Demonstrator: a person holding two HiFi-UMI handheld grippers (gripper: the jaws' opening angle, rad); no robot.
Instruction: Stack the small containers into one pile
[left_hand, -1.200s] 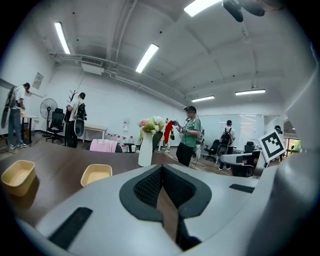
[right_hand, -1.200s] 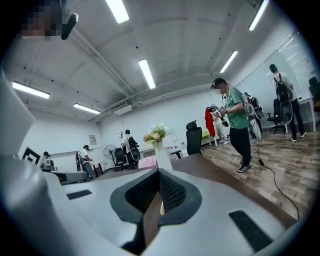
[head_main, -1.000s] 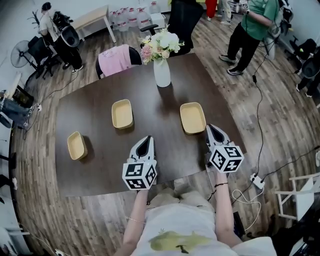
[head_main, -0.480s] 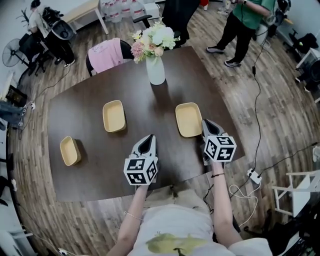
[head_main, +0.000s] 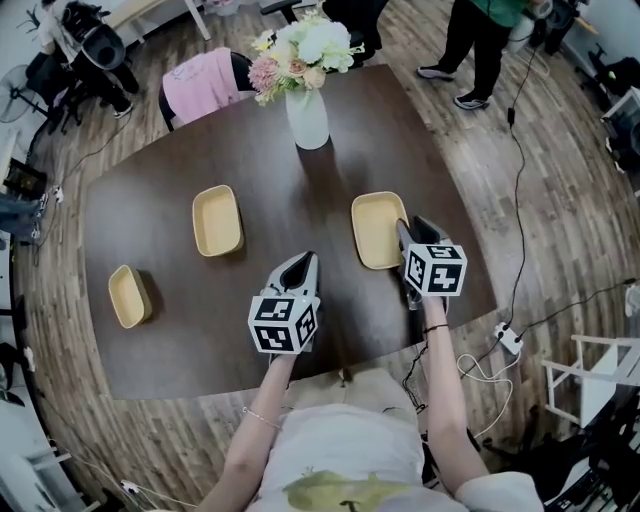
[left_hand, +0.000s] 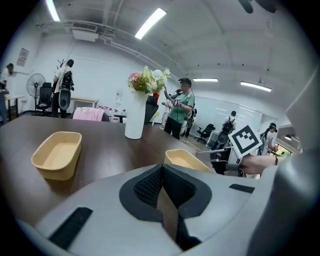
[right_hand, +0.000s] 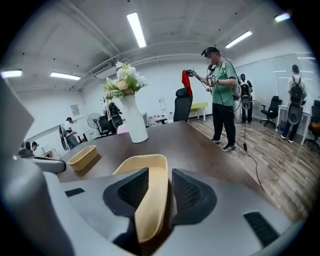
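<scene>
Right tongs (right_hand: 152, 187) are open, the jaws having just been opening. They straddle the wall of the right container (head_main: 375, 228) at its corner nearest the person, a pad on each side and neither pressing it. That container sits flat on the table (head_main: 170, 160), nearer the person than the vase (head_main: 307, 117) and slightly to its right. Left tongs (left_hand: 161, 172) are closed with nothing between the jaws, over bare table well to the near side of the vase, just left of the right container and apart from it. Middle container (head_main: 217, 220) is on the near-left of the vase. Left container (head_main: 128, 296) is farthest left of the vase, by the table edge. All three are open side up, well apart, none stacked. The vase is white, upright and holds flowers (head_main: 300, 50).
</scene>
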